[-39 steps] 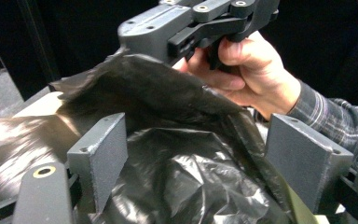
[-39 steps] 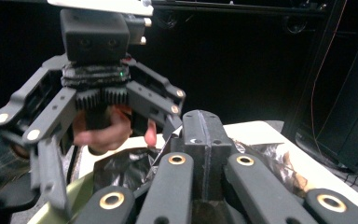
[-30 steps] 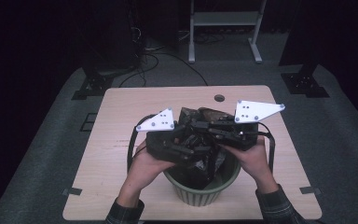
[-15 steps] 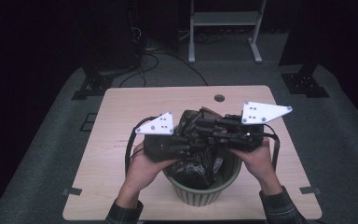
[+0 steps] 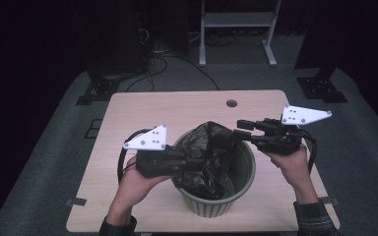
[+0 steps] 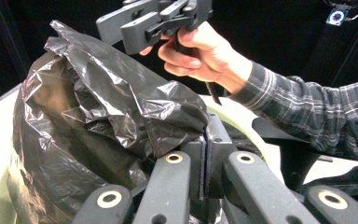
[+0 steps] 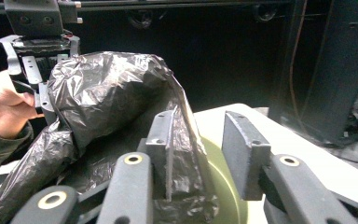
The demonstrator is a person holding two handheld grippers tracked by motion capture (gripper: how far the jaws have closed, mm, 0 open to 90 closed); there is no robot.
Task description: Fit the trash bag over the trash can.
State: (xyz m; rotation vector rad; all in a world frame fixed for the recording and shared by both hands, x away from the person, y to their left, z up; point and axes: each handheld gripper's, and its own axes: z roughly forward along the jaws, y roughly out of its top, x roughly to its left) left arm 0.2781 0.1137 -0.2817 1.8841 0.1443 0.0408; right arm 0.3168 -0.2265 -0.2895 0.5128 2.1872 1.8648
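A crumpled black plastic bag (image 5: 209, 152) sits in a green ribbed bin (image 5: 244, 172) at the table's near edge. My left gripper (image 5: 191, 160) reaches in from the bin's left rim. In the left gripper view its jaws are shut on a fold of the bag (image 6: 121, 107), pinched at the gripper (image 6: 205, 161). My right gripper (image 5: 242, 129) hovers over the bin's right rim, pointing left. In the right gripper view it (image 7: 203, 156) stands open; the bag (image 7: 107, 93) drapes against its left finger (image 7: 162, 149), with the bin's rim (image 7: 223, 186) below.
The bin stands on a light wooden table (image 5: 177, 113) with a small round hole (image 5: 232, 103) near the far edge. Beyond the table lie cables (image 5: 162, 59) and a white stand's legs (image 5: 236, 34) on grey floor.
The two grippers were together over the bin with the bag between them. They have drawn apart: the right one moved right and now stands open; the left moved left, still pinching the bag.
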